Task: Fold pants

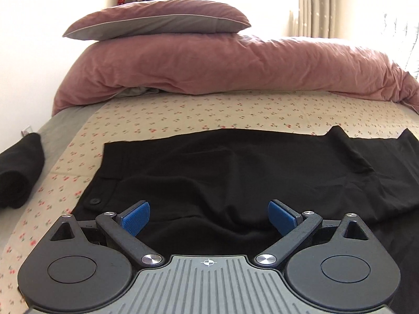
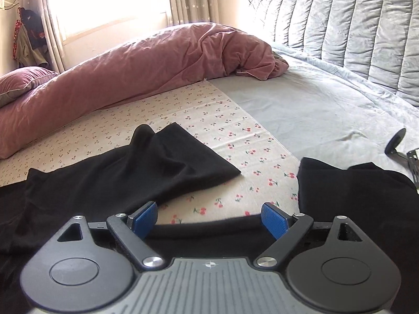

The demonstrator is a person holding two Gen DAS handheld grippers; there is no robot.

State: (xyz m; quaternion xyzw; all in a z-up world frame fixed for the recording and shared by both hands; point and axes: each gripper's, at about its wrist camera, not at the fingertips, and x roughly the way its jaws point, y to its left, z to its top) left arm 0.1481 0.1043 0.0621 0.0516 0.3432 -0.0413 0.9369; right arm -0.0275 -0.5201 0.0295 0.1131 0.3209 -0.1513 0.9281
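Black pants spread out on the cherry-print sheet of the bed, waist end with its button toward the left, legs running off to the right. Seem laid one leg over the other already, though hard to confirm on black cloth. One leg end rumpled and skewed, a corner poking up. Not smoothed flat yet; no crosswise fold visible. Most of the folding probably left.

Left tool wide open, blue pads apart, hovering over the near edge of the pants, gripping nothing. Right tool likewise open, above a dark hem edge close to the lens; contact with the cloth not clear.

Another dark garment to the right, separate from the pants, and a rolled black piece at far left. Pink duvet and pillow beyond.
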